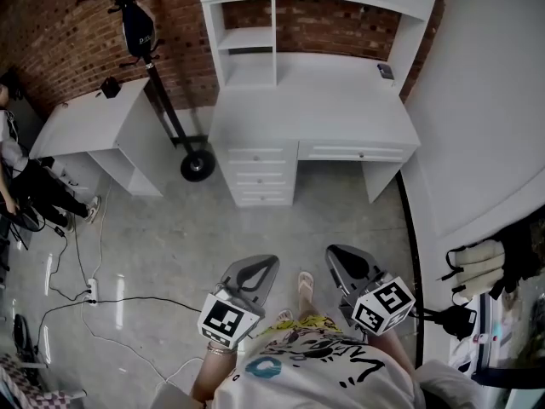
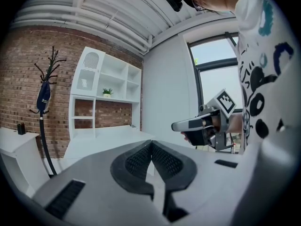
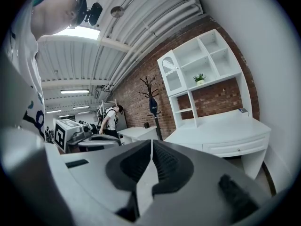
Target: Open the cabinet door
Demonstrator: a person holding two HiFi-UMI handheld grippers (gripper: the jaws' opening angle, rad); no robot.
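The person is holding the grey two-jaw left gripper and its matching right gripper close to the body. Both are pressed closed on nothing, probably because nothing is within reach yet. Across the bare grey concrete floor, a white wooden desk is standing against the red brick wall. The small arched white cabinet door, likely the target, is sitting closed at the upper left corner of the desk's white shelf hutch.

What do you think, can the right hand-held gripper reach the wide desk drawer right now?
Probably not yet: the right hand-held gripper hangs well short of the drawer, bare floor between them. Nothing blocks the way.
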